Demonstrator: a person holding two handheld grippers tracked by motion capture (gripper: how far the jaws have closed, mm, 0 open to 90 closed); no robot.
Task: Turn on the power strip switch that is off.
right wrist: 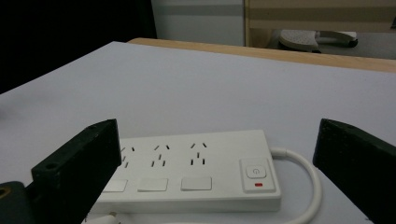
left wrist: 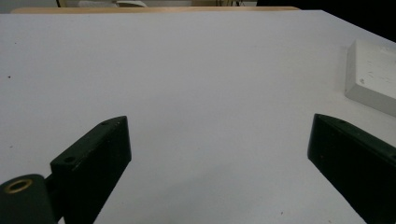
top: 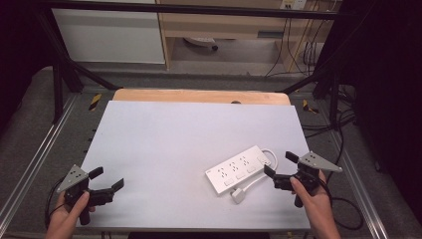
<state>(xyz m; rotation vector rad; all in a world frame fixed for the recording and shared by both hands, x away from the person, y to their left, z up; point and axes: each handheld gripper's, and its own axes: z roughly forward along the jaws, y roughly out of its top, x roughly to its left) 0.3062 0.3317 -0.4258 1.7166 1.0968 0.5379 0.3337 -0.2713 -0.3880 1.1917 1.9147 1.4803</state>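
Pale grey-white matte tabletop (top: 164,149) over a light wooden board edge (top: 199,95), framed by black metal bars (top: 199,9). Beyond, grey floor, a white cabinet panel (top: 109,35) and a wooden shelf unit (top: 224,25) with dangling cables. White rectangular plastic power strip (top: 240,169) lying flat near the right front, its white cord and plug (top: 239,194) just beside. Right black two-jaw gripper (top: 280,165) spread wide, near the strip. Left black two-jaw gripper (top: 106,179) spread wide, over bare tabletop, well apart from it.

White power strip (top: 240,169) flat on table, cord looped alongside.
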